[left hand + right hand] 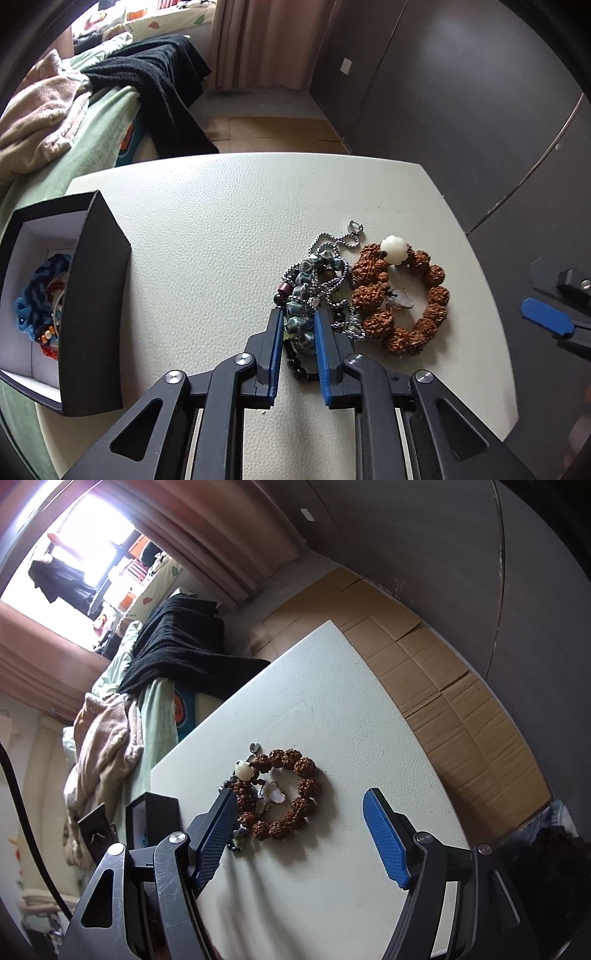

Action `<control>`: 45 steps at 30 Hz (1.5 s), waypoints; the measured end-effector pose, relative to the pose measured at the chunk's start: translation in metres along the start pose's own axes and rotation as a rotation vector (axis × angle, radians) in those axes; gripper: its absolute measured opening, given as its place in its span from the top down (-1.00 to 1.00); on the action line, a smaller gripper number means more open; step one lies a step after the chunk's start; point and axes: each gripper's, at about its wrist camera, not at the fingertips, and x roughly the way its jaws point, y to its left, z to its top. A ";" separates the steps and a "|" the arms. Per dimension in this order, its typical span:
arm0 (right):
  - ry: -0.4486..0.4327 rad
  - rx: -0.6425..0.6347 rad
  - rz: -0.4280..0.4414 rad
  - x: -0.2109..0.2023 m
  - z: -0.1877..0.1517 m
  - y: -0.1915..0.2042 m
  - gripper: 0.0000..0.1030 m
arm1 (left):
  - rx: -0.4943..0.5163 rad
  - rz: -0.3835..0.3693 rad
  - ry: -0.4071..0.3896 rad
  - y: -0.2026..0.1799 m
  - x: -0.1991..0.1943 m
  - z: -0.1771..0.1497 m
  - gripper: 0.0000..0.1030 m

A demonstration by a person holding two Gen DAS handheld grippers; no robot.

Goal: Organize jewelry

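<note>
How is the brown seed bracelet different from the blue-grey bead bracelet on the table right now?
The brown seed bracelet lies free in an open ring; the blue-grey bead bracelet is bunched, tangled with a silver ball chain. The left gripper is shut on the blue-grey one; no gripper touches the brown one. The brown beads are rough and matte, with one white bead; the blue-grey beads look glossy. Both rest on the white table.

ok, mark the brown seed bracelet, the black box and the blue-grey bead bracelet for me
brown seed bracelet [308, 768]: right wrist view, on a bead at its far side.
black box [94, 295]: left wrist view, on its dark outer wall.
blue-grey bead bracelet [297, 323]: left wrist view, on a bead between the left tool's pads.
</note>
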 end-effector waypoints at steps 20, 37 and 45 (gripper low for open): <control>0.050 -0.016 -0.125 0.037 0.000 -0.003 -0.32 | -0.102 -0.174 -0.160 0.037 -0.065 0.017 0.82; 0.051 -0.145 -0.259 0.068 -0.005 0.031 0.61 | -0.094 -0.257 -0.256 0.056 -0.109 0.013 0.82; -0.051 -0.132 -0.164 0.027 -0.011 0.037 0.61 | -0.089 -0.320 -0.325 0.062 -0.138 0.005 0.82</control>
